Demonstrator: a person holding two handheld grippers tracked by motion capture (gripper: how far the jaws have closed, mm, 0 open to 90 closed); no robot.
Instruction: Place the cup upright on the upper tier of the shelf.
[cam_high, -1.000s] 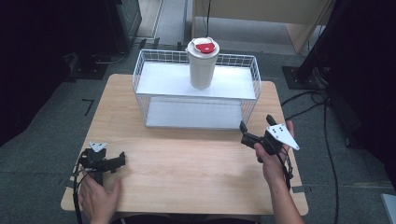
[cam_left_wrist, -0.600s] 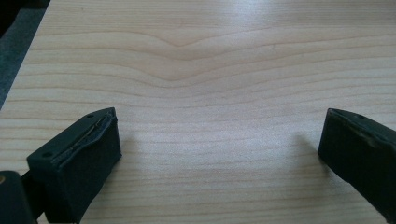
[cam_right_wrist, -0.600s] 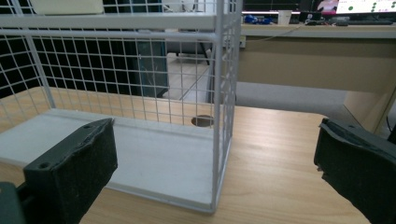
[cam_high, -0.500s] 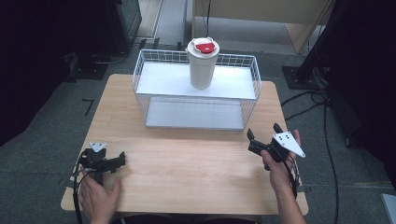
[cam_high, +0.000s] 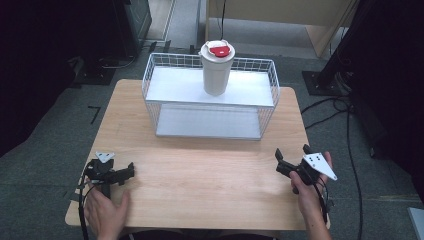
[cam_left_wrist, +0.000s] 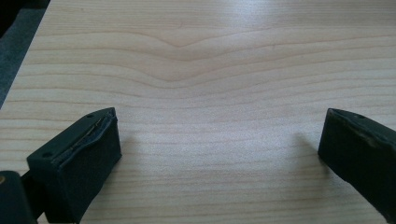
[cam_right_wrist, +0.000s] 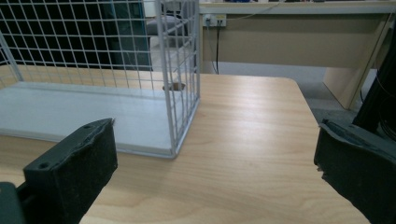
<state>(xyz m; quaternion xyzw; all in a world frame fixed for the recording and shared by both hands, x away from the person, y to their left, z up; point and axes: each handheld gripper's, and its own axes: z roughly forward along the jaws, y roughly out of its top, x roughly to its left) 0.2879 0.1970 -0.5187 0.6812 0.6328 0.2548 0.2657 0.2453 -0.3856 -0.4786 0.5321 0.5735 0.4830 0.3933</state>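
Observation:
A white cup with a red lid (cam_high: 216, 70) stands upright on the upper shelf of a white wire rack (cam_high: 159, 80) at the far side of the wooden table (cam_high: 200, 175). My right gripper (cam_high: 291, 157) hovers near the table's right front, open and holding nothing; in the right gripper view its jaws (cam_right_wrist: 215, 154) stand wide apart, facing the rack's right end (cam_right_wrist: 180, 74). My left gripper (cam_high: 120, 172) rests low at the left front, open, with bare wood between its jaws (cam_left_wrist: 219, 135).
The rack has a lower white shelf (cam_high: 207, 122) with nothing on it. Cables (cam_high: 345, 115) lie on the grey floor to the right. A desk (cam_right_wrist: 289, 32) stands beyond the table. Dark equipment (cam_high: 135, 20) stands at the back left.
My right gripper has drawn back from the rack toward the table's front right edge. The left gripper has stayed where it was.

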